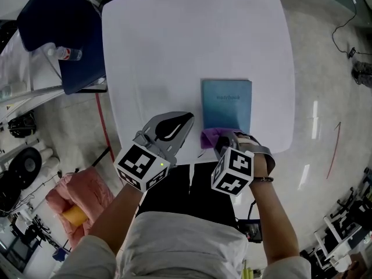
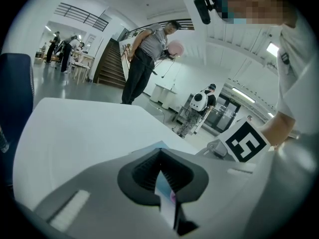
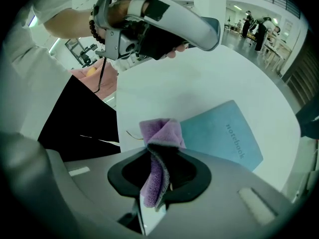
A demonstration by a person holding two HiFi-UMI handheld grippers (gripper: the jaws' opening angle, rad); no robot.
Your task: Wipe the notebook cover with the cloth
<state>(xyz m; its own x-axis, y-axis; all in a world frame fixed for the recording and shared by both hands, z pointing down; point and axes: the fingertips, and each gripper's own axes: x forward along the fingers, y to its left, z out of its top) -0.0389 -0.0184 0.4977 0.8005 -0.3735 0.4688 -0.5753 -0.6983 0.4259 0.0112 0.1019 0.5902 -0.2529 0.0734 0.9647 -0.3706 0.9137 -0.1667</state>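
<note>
Clock note: 12 is straight away from you in the head view.

Right gripper (image 1: 222,139): your jaws are clamped on the purple cloth (image 1: 210,137). Your own gripper view shows it clearly, with a fold of cloth (image 3: 158,133) pinched between the pads and bunching up past the tips.

Left gripper (image 1: 187,120): jaws pressed together with nothing in them. It hangs over bare table at about 9 o'clock from the cloth, near it but not touching. Its tips point toward 1 o'clock.

Notebook (image 1: 228,100): a teal one with "notebook" printed on the cover. It lies flat and closed on the table, at roughly 4 o'clock from the table's middle, with its long sides running 12 to 6.

Cloth vs notebook: the bunch sits at the notebook's 7 o'clock corner and laps over the near edge. In your right gripper view the notebook (image 3: 219,133) stretches off toward 2 o'clock past the cloth. I can't tell how hard the cloth is pressing on the cover.

Table (image 1: 174,45): white with rounded corners.

Around it: there's a dark blue chair (image 1: 58,22) at the table's 10 o'clock. A clear bottle (image 1: 65,53) lies just beside it. A pink bundle (image 1: 81,193) sits on the floor at 8 o'clock.
</note>
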